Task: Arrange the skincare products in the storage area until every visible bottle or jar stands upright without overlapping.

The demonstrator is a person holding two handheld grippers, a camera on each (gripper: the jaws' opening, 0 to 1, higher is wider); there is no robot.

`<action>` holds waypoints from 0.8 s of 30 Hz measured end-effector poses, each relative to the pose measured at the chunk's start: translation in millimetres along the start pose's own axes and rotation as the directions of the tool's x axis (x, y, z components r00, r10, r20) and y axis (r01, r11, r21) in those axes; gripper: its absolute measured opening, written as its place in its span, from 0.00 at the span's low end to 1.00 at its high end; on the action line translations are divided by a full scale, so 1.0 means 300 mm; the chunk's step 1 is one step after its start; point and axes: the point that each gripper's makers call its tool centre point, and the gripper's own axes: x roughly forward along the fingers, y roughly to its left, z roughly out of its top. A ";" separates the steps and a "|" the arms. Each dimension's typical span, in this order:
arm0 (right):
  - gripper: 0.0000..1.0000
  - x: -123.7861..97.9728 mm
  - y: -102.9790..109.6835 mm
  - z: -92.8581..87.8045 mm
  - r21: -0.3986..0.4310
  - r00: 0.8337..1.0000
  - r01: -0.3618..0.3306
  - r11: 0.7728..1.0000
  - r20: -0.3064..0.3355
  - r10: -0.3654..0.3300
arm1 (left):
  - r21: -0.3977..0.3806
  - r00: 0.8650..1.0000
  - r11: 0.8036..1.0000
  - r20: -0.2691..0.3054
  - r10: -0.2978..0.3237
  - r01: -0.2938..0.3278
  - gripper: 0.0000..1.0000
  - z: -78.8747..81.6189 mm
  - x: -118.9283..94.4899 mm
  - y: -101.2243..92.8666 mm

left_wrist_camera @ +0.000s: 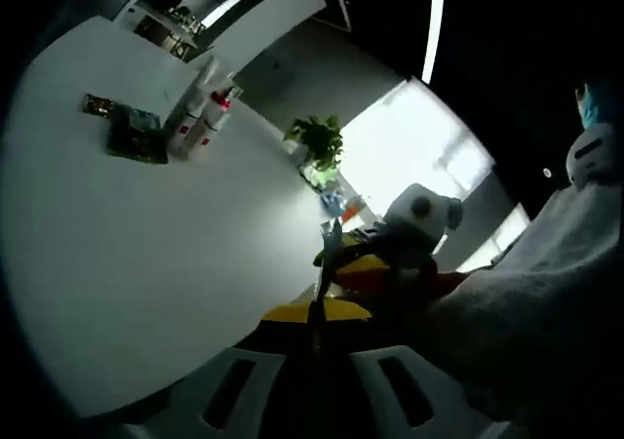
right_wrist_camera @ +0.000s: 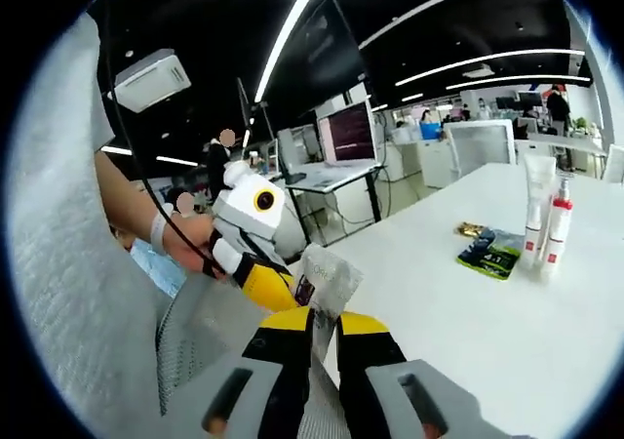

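Observation:
A white sachet [right_wrist_camera: 330, 275] with dark print is held over the table's near edge, and my right gripper [right_wrist_camera: 324, 330] is shut on its lower part. My left gripper [right_wrist_camera: 285, 289] reaches in from the left and pinches the same sachet's side. In the left gripper view the sachet [left_wrist_camera: 323, 263] shows edge-on as a thin strip, rising from my shut left gripper [left_wrist_camera: 317, 314], with my right gripper [left_wrist_camera: 343, 261] on it from the right. Far across the table stand a white tube [right_wrist_camera: 536, 203] and a red-capped white bottle [right_wrist_camera: 559, 226], both upright. These bottles [left_wrist_camera: 207, 115] appear again in the left gripper view.
A dark green packet [right_wrist_camera: 490, 249] and a small gold packet [right_wrist_camera: 473, 229] lie flat on the white table [right_wrist_camera: 458, 332] beside the bottles. A potted plant [left_wrist_camera: 318, 142] stands at the table's far end. A person's hand [right_wrist_camera: 183, 230] and grey sleeve [left_wrist_camera: 546, 312] are close by.

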 end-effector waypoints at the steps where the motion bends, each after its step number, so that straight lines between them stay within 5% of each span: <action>1: 0.09 0.001 -0.002 0.002 -0.002 1.000 0.005 1.000 0.001 -0.005 | 0.004 1.000 1.000 -0.003 -0.007 0.007 0.00 -0.002 0.001 -0.005; 10: 0.14 0.005 0.015 0.009 0.027 1.000 -0.026 0.999 0.013 0.026 | 0.063 0.998 0.997 -0.024 -0.050 0.051 0.00 -0.014 0.010 -0.032; 24: 0.00 0.022 -0.006 -0.012 -0.071 0.999 0.026 0.997 -0.025 -0.028 | 0.052 0.998 0.999 -0.061 0.006 -0.003 0.00 -0.040 0.011 0.012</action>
